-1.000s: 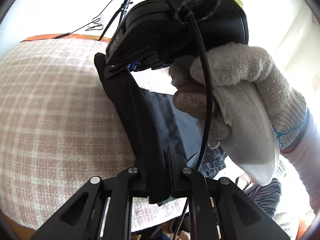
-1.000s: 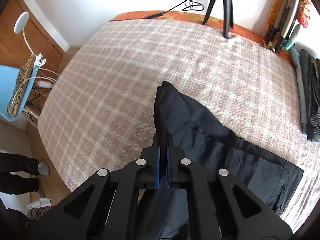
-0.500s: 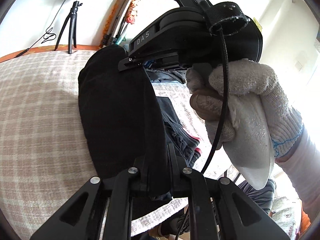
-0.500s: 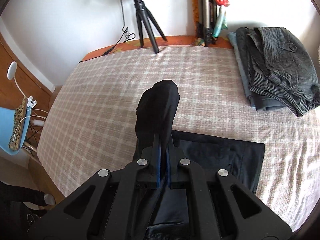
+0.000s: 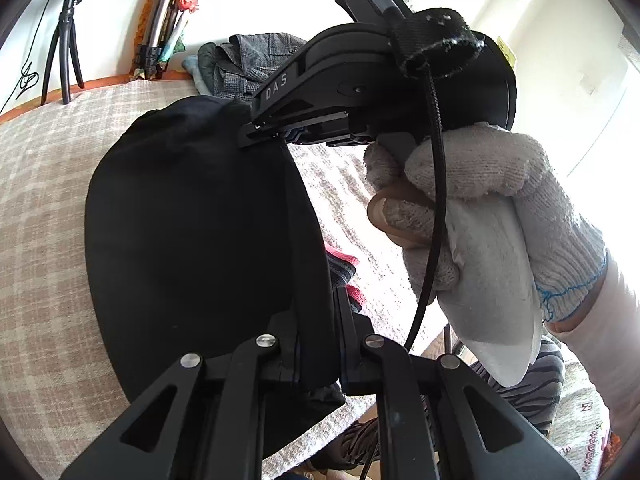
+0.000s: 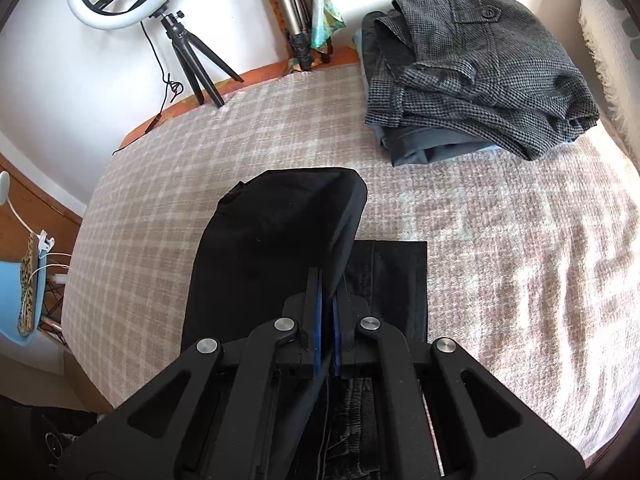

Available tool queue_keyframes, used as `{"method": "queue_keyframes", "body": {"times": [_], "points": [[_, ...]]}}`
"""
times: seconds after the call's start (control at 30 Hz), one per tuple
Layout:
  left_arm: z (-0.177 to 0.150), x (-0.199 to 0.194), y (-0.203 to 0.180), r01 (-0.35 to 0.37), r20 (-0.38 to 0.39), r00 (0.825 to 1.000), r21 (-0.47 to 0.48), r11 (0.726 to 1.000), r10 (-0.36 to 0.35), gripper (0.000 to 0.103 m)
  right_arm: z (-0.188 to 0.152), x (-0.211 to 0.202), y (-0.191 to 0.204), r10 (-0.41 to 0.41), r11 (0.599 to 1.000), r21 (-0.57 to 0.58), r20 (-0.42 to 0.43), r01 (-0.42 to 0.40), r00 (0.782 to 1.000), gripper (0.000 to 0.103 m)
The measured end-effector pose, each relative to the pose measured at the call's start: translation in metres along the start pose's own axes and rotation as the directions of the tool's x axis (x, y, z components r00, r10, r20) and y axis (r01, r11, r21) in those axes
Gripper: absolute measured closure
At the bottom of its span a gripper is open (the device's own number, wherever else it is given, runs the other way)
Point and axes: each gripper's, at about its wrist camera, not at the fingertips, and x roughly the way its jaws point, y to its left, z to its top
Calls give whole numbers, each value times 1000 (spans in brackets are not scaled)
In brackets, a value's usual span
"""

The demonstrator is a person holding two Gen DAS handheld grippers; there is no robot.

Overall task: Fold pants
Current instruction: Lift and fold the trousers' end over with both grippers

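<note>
The black pants (image 6: 276, 248) lie on the checked bedspread (image 6: 500, 240), one part lifted and doubled over a flat part (image 6: 394, 276) that rests on the cloth. The right gripper (image 6: 327, 320) has its fingers pressed narrow on the raised fabric's edge. The left gripper (image 5: 316, 320) pinches the same dark cloth (image 5: 200, 232) nearer the camera, with the right gripper's black body and the gloved hand (image 5: 480, 216) just beyond. At the far right, a grey tweed garment (image 6: 480, 68) tops a pile. A ring light tripod (image 6: 192, 60) stands far left.
</note>
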Motion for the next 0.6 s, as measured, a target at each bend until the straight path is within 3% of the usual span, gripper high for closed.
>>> {"method": "queue_keyframes", "body": {"times": [0.23, 0.43, 0.5, 0.6], "points": [[9, 30, 1, -26, -83, 996, -3, 1000, 26, 91, -8, 20, -20, 50, 999, 23, -23, -49, 999, 98], [14, 49, 6, -23, -116, 993, -14, 1000, 21, 74, -10, 29, -38, 157, 987, 50, -26, -156, 987, 98], [18, 52, 6, -6, -112, 994, -18, 1000, 4, 60, -12, 29, -44, 194, 980, 49, -20, -193, 981, 97], [21, 54, -1, -10, -103, 995, 7, 1000, 11, 53, -16, 28, -52, 230, 971, 69, -25, -228, 973, 95]]}}
